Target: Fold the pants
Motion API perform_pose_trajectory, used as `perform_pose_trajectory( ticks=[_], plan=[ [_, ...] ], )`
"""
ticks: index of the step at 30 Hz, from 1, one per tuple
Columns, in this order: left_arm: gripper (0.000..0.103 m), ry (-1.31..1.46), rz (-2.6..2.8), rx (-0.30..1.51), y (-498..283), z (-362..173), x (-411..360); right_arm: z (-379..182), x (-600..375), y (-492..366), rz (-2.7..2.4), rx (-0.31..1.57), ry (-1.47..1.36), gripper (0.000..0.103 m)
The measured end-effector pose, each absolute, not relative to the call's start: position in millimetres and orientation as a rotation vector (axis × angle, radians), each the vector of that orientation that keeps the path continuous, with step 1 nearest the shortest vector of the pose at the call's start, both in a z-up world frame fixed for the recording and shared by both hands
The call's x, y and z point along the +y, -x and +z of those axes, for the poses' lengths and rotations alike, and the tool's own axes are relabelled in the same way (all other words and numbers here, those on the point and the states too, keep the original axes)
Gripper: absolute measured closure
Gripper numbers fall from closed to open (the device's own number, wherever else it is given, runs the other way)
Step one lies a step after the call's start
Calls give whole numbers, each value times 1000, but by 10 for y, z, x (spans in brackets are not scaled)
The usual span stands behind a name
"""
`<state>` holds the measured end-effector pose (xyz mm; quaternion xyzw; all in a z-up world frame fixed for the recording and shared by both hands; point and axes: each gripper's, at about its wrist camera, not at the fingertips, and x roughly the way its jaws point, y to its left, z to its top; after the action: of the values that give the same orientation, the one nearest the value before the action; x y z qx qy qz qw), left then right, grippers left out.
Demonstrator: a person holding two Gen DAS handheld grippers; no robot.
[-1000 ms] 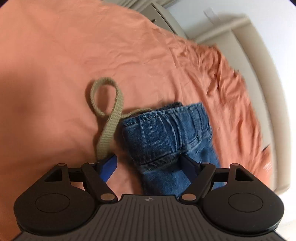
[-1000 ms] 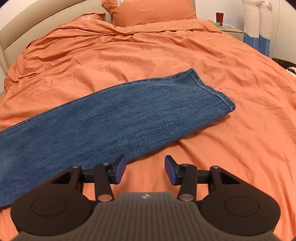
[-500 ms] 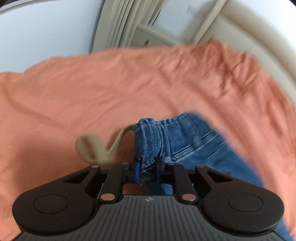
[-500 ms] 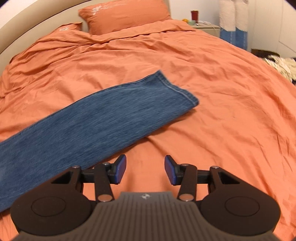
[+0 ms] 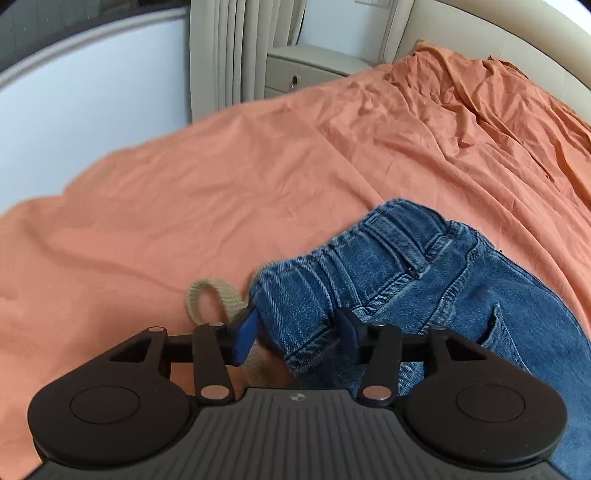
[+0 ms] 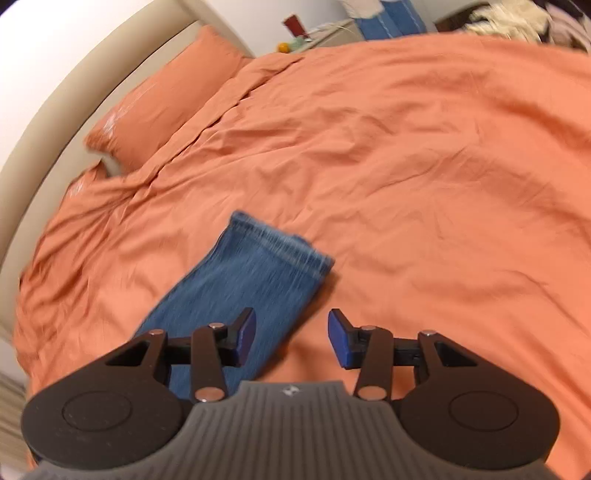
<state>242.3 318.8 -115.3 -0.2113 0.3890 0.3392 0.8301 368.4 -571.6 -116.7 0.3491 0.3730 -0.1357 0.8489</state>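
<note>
Blue denim pants lie on an orange bed. In the left wrist view their waistband [image 5: 369, 254] is bunched right in front of my left gripper [image 5: 297, 332], whose jaws stand open around the waist corner without pinching it. A beige woven belt [image 5: 218, 295] loops out beside the left finger. In the right wrist view the leg hem [image 6: 280, 247] lies ahead and left of my right gripper [image 6: 291, 334], which is open and empty just above the leg's edge and the sheet.
The orange duvet [image 6: 424, 166] covers the whole bed, with a pillow [image 6: 166, 96] at the beige headboard [image 6: 55, 122]. A nightstand [image 5: 306, 66] and curtains [image 5: 225, 51] stand beyond the bed's far side. Clutter sits on a second nightstand [image 6: 314, 33].
My left gripper, shut on the waistband half a second ago, has opened, and the waistband has settled to the right. My right gripper has swung closer over the leg, toward the hem, still open.
</note>
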Motion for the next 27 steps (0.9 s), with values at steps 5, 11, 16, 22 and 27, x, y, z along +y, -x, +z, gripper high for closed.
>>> perform_pose_trajectory(
  ticks=[5,11,16,22,27],
  plan=[
    [45,384,724,792,-2478,-1022,2999,-1485,-5907,-3993,-309,816,-802,72],
    [60,295,736,888,-2732,-1181,2893,-1285,-5927,-4239,-237,816,-754,103],
    [63,277,767,951,-2847,-1402,2927,-1009,-5797,-4594,-231,895,-633,103],
    [64,280,751,979,-2894,-1391,2973,-56,-5526,-4683,42,554,-606,103],
    [64,274,751,970,-2882,-1424,2957,-690,-5788,-4724,-133,746,-579,103]
  ],
)
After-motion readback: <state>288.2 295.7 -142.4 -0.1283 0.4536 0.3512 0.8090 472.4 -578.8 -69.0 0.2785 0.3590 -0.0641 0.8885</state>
